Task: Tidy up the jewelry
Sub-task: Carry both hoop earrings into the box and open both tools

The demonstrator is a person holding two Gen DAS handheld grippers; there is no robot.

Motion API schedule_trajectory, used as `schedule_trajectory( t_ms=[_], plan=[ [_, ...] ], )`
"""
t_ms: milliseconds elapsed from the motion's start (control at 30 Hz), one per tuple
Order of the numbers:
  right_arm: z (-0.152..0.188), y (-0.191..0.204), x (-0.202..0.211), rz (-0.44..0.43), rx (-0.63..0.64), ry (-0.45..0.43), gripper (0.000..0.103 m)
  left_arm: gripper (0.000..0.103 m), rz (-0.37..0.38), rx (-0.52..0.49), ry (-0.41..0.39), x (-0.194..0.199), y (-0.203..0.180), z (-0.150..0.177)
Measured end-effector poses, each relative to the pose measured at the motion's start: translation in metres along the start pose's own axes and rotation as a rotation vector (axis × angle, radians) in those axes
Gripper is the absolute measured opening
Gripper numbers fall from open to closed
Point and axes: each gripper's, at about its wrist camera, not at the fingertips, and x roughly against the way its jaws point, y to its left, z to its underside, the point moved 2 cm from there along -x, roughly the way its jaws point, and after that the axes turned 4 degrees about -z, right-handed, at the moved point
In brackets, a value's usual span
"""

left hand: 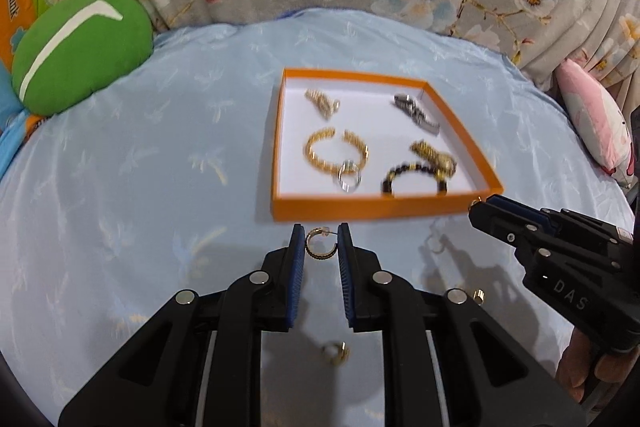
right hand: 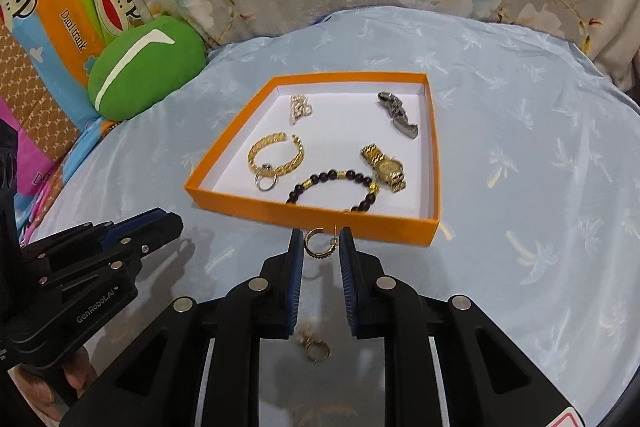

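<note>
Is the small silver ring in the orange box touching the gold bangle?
Touching. In the right wrist view the silver ring overlaps the gold bangle's lower edge, with no gap; the left wrist view agrees, though blurred.

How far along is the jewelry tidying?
Mostly done: six pieces, including the gold watch and bead bracelet, lie in the orange tray. The left gripper pinches a hoop earring, the right gripper a second hoop. Small gold pieces wait on the blue cloth.

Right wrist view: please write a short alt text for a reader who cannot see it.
The right gripper holds a small gold hoop earring between its fingertips, just in front of an orange tray on a light blue cloth. The tray holds bracelets and watches. The left gripper is at lower left.
</note>
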Motion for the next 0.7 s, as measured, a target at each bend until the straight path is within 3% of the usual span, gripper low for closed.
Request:
schedule_trajectory(
  t_ms=[367,700],
  plan=[
    [-0.064,-0.035,-0.04,0.027,-0.043,-0.034,0.017,0.016,-0.006,-0.034,-0.026,-0.061,-0.016,-0.08],
    [-0.083,-0.05,-0.078,0.04,-0.043,-0.007,0.017,0.016,-0.031,-0.043,0.015,-0.115,-0.024,-0.099]
  ],
)
